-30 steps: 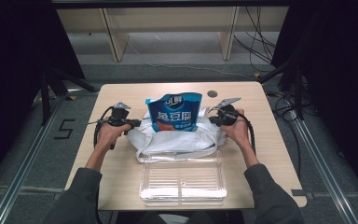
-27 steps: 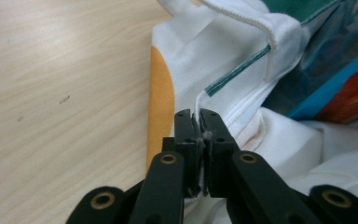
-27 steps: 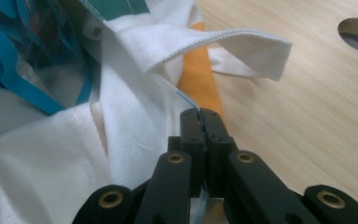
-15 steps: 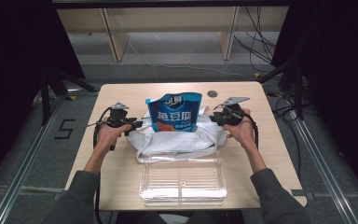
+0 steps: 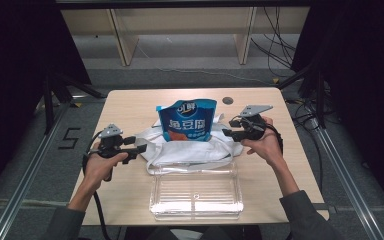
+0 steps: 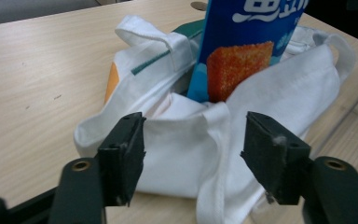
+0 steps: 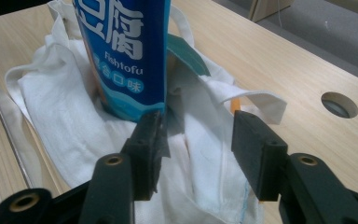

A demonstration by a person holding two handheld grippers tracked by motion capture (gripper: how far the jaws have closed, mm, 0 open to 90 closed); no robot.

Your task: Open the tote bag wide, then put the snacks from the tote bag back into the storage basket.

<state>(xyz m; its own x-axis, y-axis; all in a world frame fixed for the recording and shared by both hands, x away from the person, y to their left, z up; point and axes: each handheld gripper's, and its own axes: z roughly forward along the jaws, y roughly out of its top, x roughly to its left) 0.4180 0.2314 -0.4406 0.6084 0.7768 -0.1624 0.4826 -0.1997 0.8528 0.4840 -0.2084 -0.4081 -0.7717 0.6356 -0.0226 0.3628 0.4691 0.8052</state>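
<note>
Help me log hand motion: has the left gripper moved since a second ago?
Yes. The left gripper has pulled back from the snack bag toward the person and the table's left edge, jaws open.
</note>
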